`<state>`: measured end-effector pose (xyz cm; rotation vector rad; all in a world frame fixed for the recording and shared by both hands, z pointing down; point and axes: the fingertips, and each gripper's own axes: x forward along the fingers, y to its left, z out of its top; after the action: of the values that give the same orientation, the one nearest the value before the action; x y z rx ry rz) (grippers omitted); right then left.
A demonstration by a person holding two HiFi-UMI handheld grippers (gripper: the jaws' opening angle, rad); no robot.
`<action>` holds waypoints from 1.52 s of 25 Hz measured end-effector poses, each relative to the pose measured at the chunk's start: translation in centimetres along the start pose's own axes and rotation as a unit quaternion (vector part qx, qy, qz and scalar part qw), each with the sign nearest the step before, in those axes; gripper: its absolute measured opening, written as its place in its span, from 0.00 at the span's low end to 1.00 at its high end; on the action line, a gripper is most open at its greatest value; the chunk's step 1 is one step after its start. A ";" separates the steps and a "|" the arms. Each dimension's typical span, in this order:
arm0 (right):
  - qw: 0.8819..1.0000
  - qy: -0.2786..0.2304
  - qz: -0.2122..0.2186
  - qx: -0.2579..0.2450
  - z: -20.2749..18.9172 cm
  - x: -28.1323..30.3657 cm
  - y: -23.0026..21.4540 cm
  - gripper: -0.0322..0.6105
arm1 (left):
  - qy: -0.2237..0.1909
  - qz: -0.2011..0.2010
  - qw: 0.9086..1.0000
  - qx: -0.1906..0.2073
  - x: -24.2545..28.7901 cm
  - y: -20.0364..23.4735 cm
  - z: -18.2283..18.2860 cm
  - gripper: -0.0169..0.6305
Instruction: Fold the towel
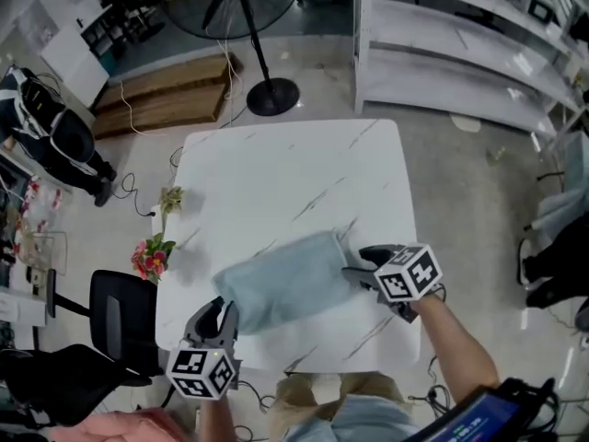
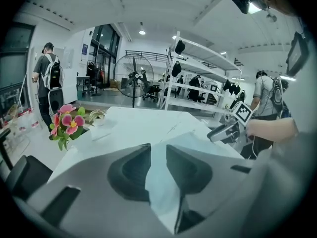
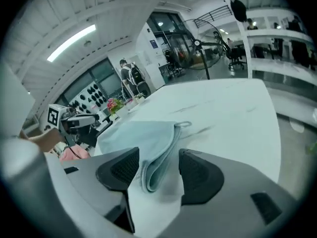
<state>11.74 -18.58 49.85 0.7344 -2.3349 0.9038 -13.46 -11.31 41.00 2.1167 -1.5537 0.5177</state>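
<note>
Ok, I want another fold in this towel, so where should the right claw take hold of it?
Probably the doubled edge of the towel nearest the right claw, approached from the right side of the table. There the layers lie stacked in a thick, rounded fold just short of the hanging loop, so open jaws can straddle them all; the left claw pinches the opposite corner.

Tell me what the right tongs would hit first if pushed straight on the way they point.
Most likely the towel: its folded edge lies between the open right tongs, right ahead, with the table beyond.
</note>
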 end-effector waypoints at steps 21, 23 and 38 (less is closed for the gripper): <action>0.978 0.001 0.031 0.206 0.0 1.0 3.8 0.17 | -0.004 -0.042 0.999 -0.012 -4.4 5.7 -3.5 0.17; 0.987 0.007 0.003 0.163 0.9 0.5 5.0 0.17 | -0.010 -0.045 0.999 -0.012 -5.1 6.1 -3.3 0.17; 0.994 0.077 -0.068 -0.048 6.1 5.1 16.5 0.18 | -0.059 -0.053 0.997 -0.020 -11.1 8.3 -2.8 0.17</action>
<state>-4.17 -14.06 42.03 0.7470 -2.1491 0.7557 -24.74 -3.17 38.43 2.2202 -1.4903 0.3264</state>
